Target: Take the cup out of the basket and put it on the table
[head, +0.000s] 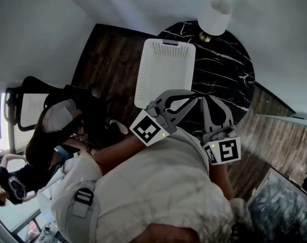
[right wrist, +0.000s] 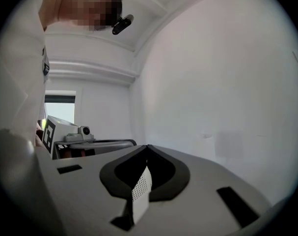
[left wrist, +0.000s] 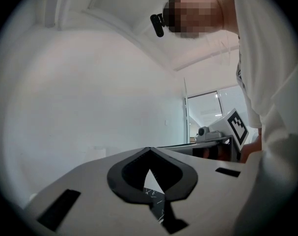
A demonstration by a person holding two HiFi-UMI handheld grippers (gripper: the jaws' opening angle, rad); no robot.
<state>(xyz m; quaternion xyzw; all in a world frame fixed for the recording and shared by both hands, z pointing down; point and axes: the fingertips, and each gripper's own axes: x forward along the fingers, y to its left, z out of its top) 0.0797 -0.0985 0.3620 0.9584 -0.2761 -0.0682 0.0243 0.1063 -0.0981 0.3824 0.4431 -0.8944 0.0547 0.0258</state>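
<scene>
The left gripper (left wrist: 149, 150) has its jaws pressed together at the tips with nothing held; through the spade-shaped gap behind the tips only a sliver of black, white-veined table (head: 224, 75) shows. The right gripper (right wrist: 148, 147) is likewise closed tip to tip and empty, and the gap behind its tips shows a strip of perforated white wall that belongs to the basket (head: 166, 47). In the head view the two grippers are drawn in close against the person's white shirt (head: 158, 186), side by side and near each other, their marker cubes toward the body and their tips aimed out over the round table. The basket stands on that table just ahead of the left jaws and to the left of the right ones, apart from both. Its inside reads as plain white from above — the cup cannot be made out in it. Beyond the basket, far from both jaws, a white-shaded lamp (head: 215, 16) stands near the table's far edge. Well to the left of the left jaws, a black chair (head: 32, 105) stands on the wood floor (head: 113, 65).
</scene>
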